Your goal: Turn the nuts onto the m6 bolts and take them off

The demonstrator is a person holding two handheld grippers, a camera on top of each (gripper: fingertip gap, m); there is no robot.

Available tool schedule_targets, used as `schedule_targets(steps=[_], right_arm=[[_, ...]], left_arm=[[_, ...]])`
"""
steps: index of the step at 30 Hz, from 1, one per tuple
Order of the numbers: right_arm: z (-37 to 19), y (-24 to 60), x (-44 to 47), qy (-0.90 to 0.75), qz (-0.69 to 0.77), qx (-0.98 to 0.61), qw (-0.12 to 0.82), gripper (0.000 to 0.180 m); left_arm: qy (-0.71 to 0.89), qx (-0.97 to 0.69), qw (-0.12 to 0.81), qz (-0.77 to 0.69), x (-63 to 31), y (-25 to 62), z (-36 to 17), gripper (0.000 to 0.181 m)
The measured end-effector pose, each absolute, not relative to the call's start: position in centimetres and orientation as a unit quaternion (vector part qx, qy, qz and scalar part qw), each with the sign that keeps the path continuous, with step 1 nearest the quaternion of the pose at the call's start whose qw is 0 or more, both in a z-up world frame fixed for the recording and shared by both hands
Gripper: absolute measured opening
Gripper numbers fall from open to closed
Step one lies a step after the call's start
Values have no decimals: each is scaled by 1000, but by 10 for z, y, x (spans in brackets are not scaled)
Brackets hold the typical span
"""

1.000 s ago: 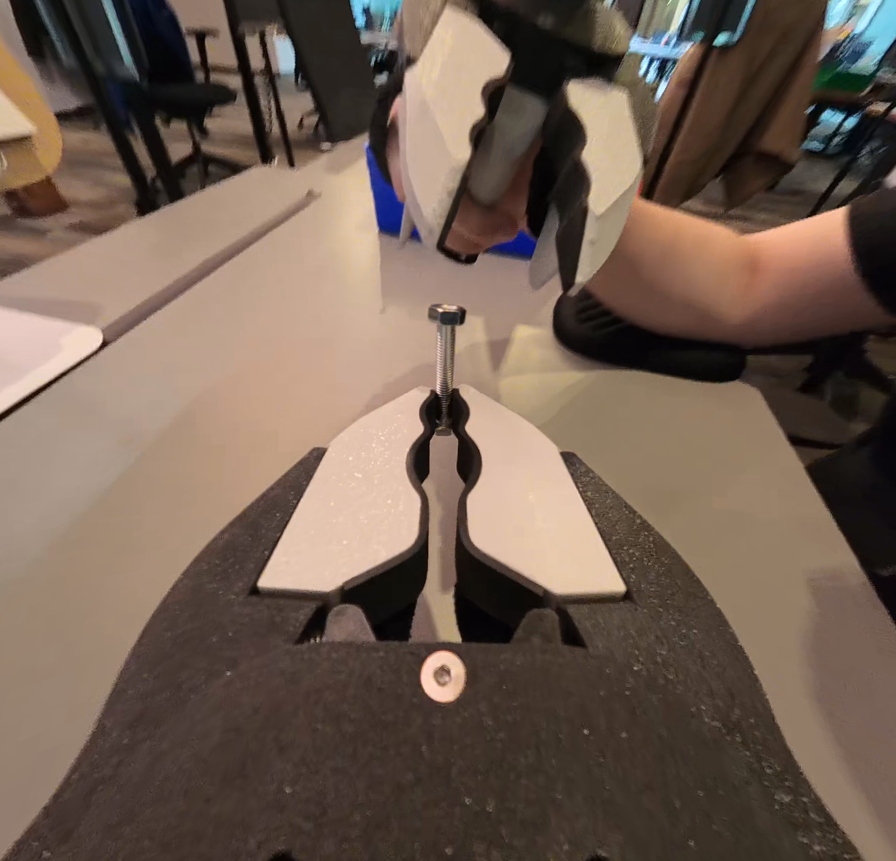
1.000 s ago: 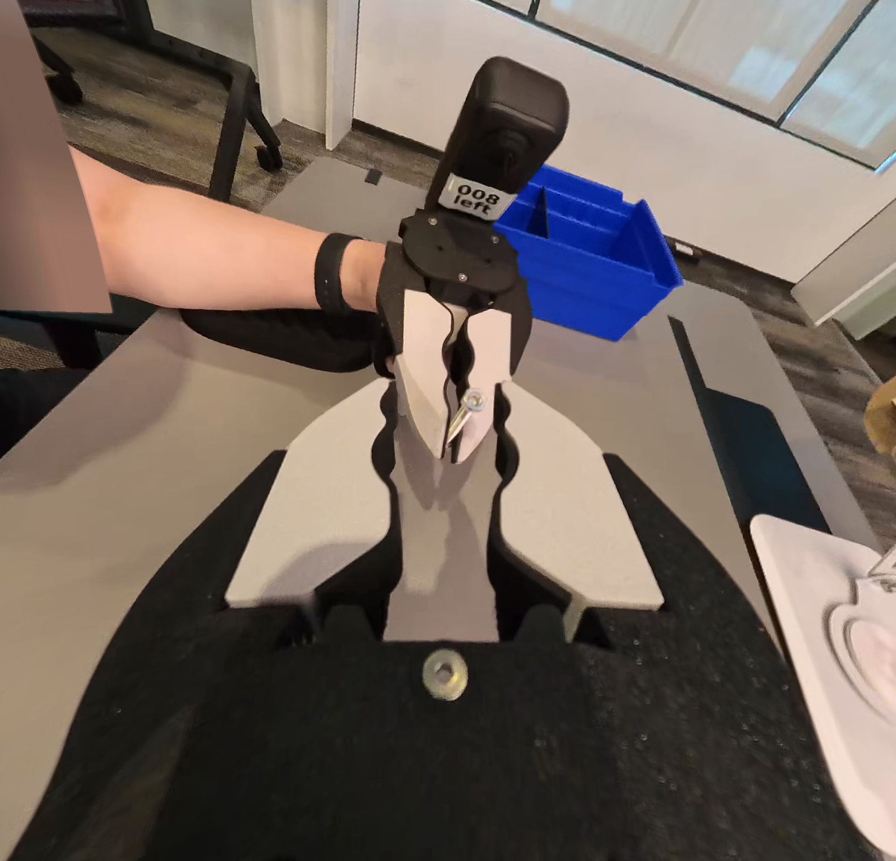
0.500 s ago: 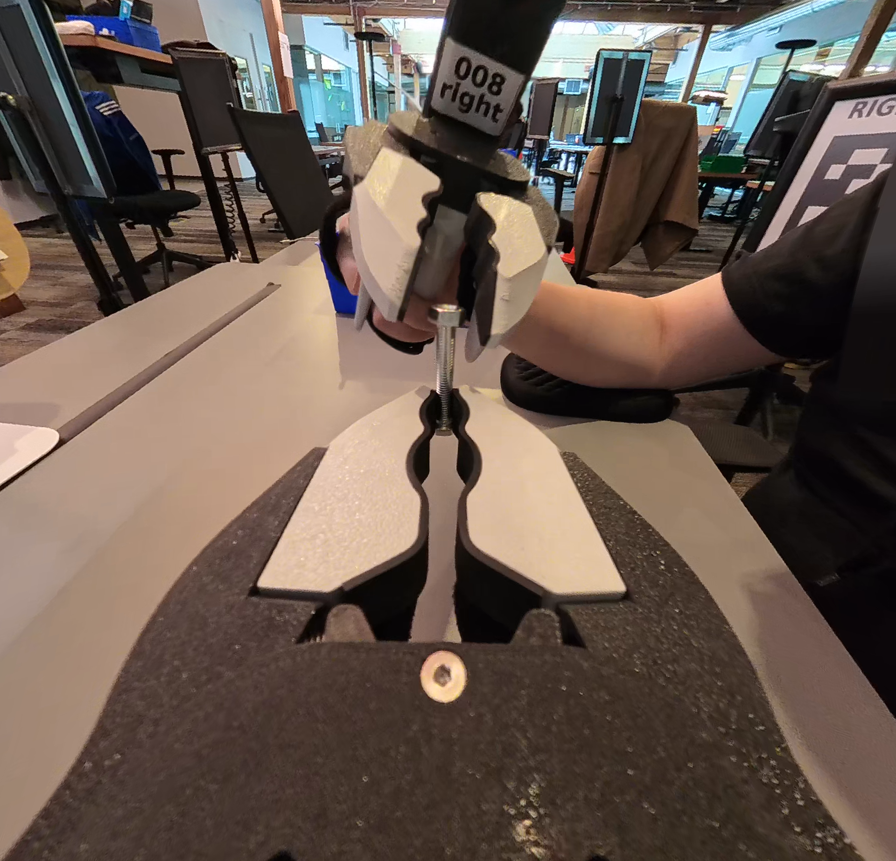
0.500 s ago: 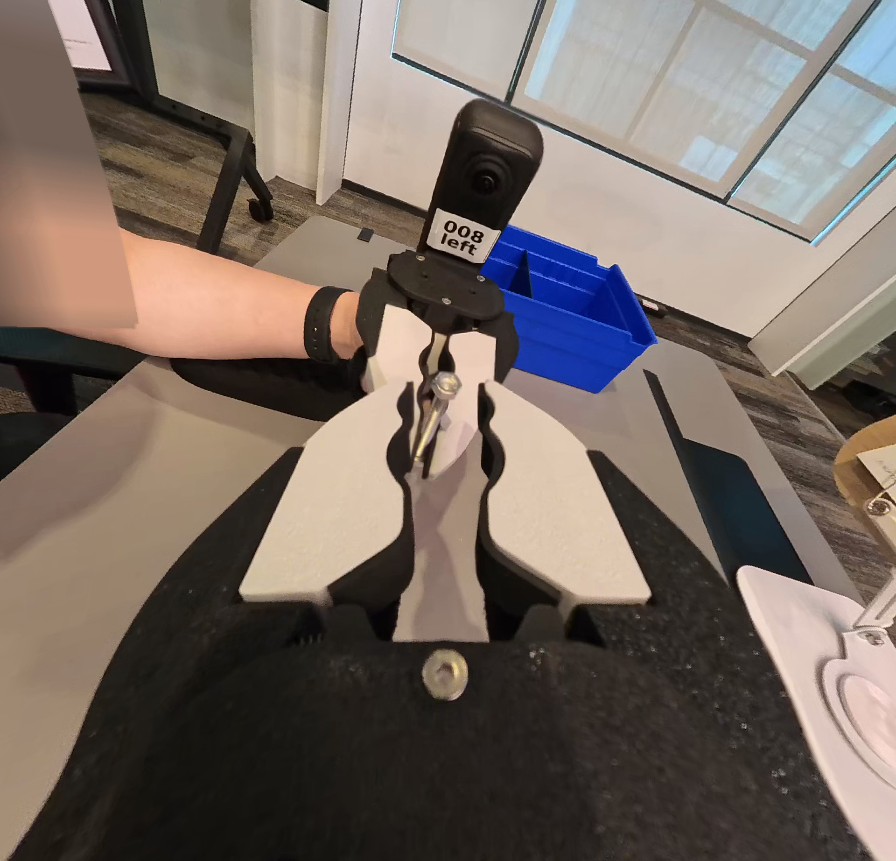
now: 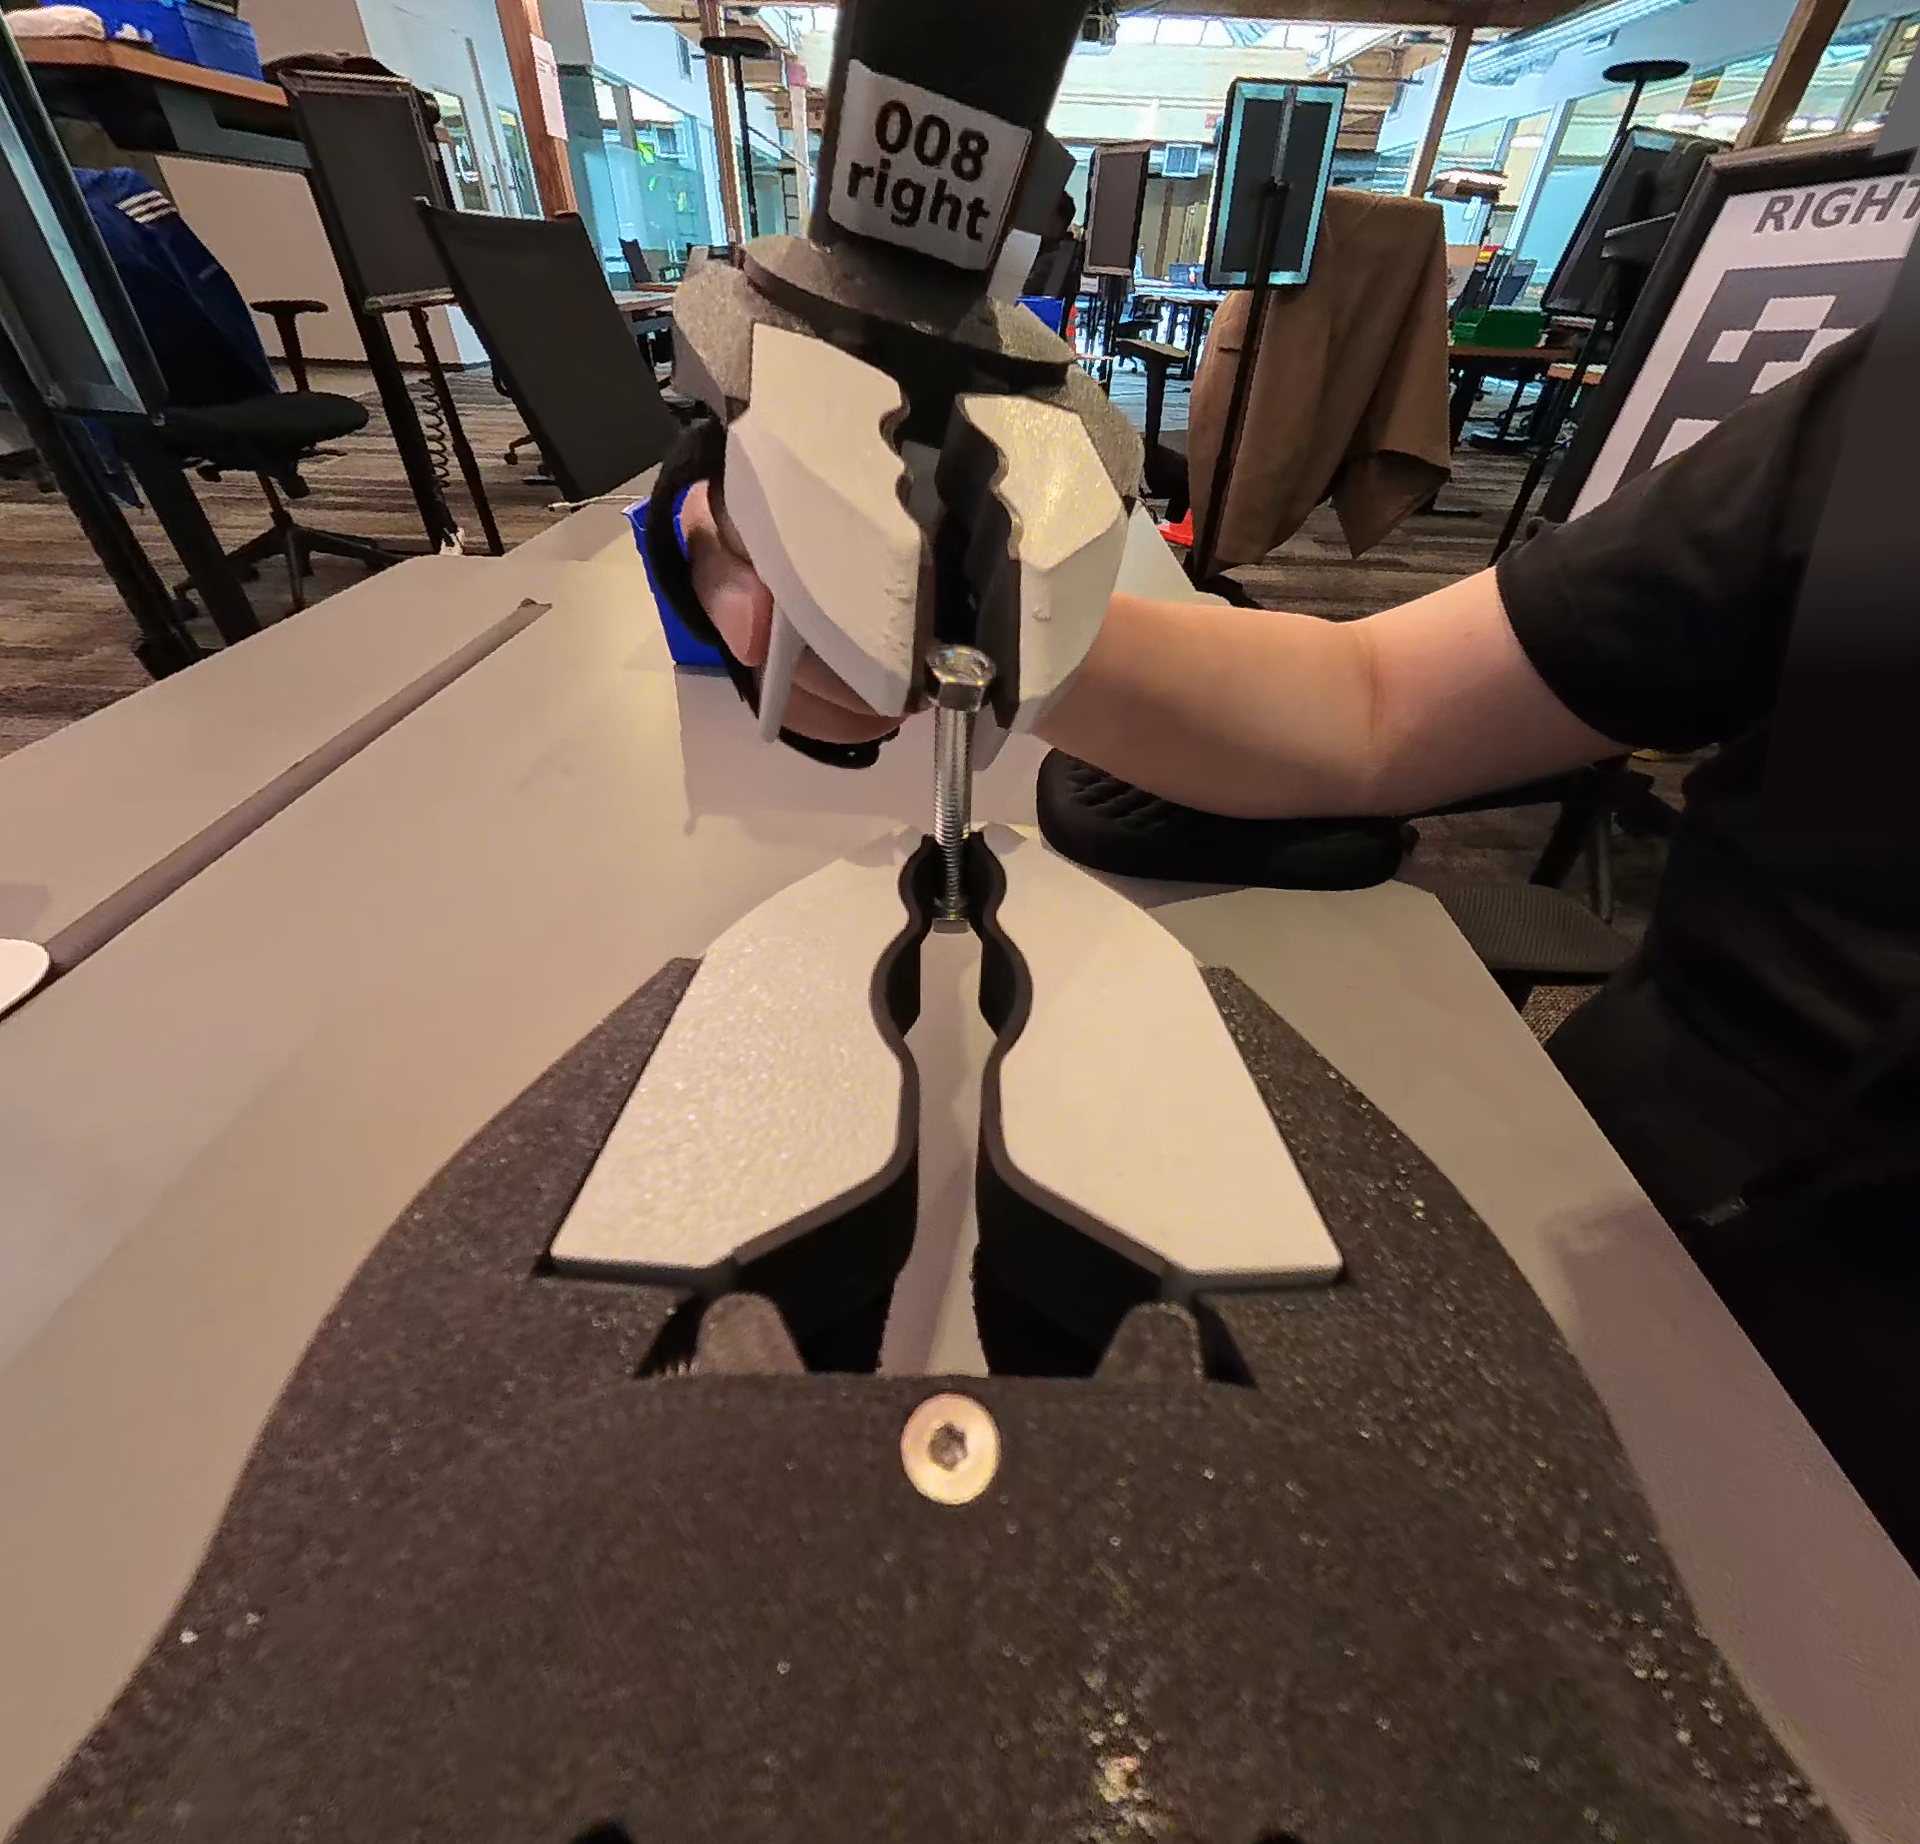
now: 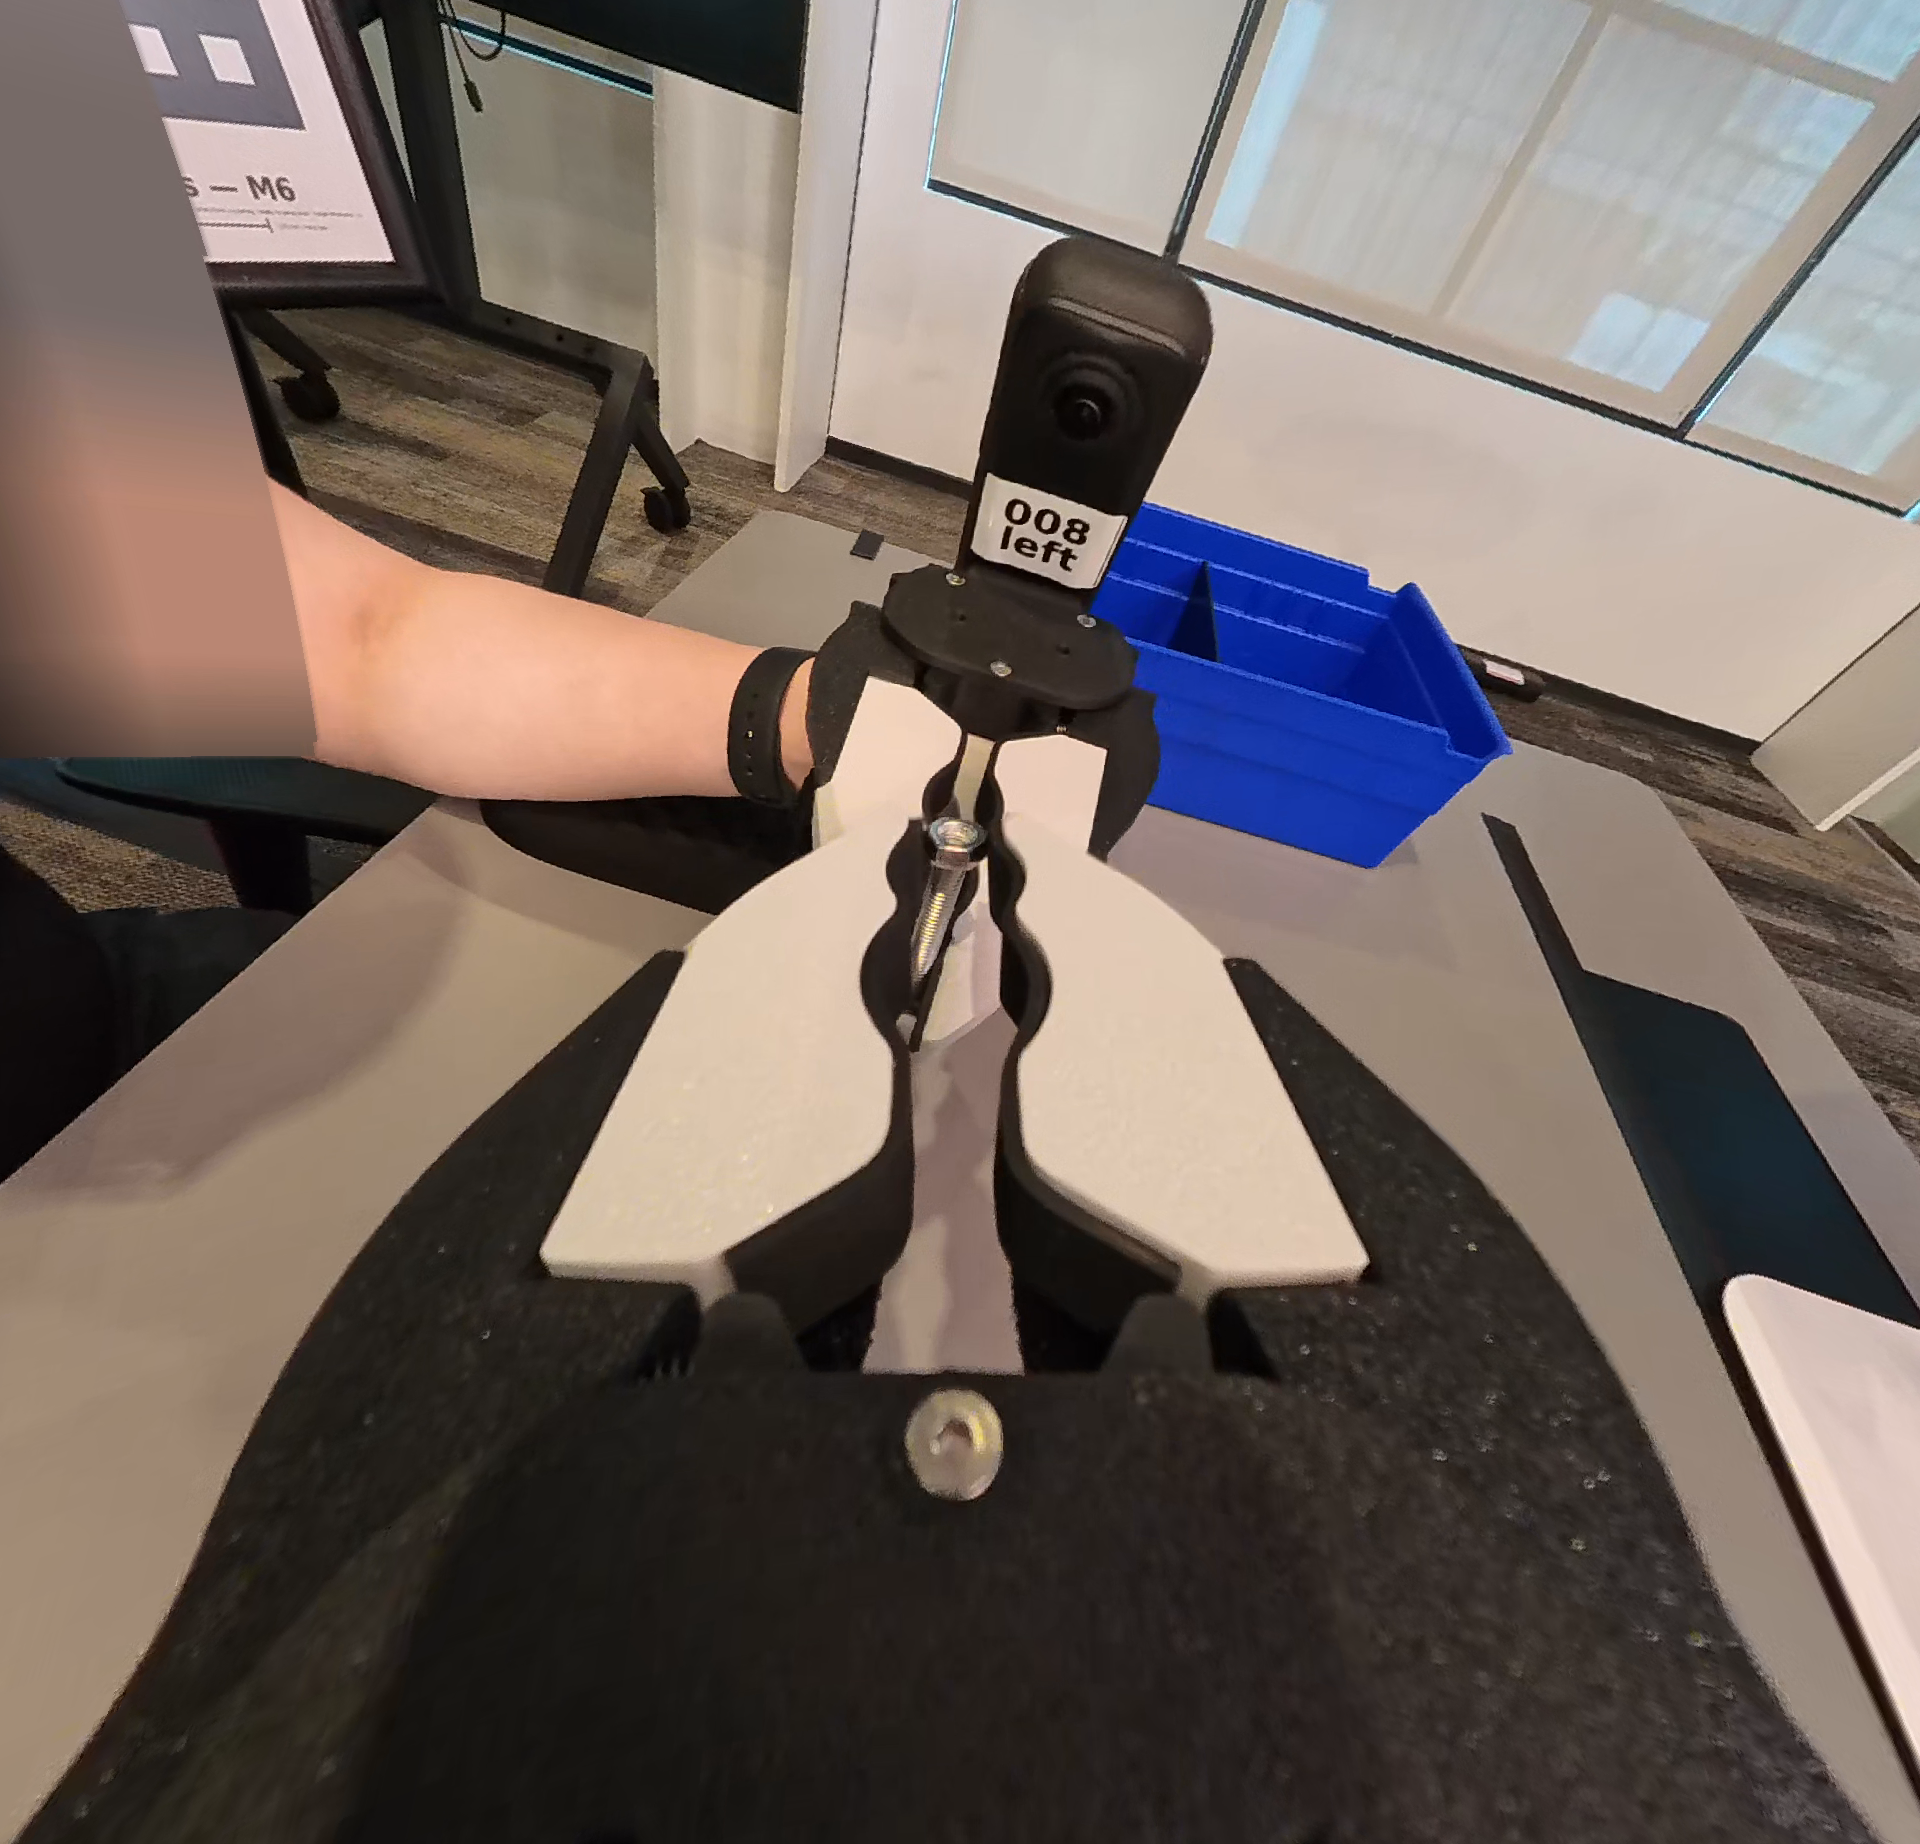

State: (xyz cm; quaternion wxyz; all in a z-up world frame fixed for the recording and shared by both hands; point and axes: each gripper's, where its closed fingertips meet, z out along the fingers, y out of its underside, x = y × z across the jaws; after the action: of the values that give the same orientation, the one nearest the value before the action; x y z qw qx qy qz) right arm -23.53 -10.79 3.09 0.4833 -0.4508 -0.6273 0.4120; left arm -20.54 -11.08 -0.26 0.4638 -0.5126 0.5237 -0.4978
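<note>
Right tongs (image 5: 951, 693) have dropped around the bolt (image 5: 951, 786) head, jaws not yet clamped; left tongs (image 5: 948, 895) pinch its lower threads above the surface (image 5: 416, 859). Off-centre closing could lever it loose.

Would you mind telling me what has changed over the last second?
The right gripper came down toward the bolt and narrowed; its fingertips now flank the bolt head, contact unclear. The left gripper stayed shut on the bolt's lower end, bolt upright.
</note>
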Motion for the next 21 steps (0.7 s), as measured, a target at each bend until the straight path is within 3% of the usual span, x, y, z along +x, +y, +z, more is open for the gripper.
schedule_targets(steps=[13, 21], right_arm=[[23, -120, -229, -629, 486, -459, 398, 11], [31, -90, -236, -573, 450, -493, 475, 11]], left_arm=[[559, -507, 451, -477, -201, -119, -11, 5], [502, -550, 504, -438, -207, -87, -3, 5]])
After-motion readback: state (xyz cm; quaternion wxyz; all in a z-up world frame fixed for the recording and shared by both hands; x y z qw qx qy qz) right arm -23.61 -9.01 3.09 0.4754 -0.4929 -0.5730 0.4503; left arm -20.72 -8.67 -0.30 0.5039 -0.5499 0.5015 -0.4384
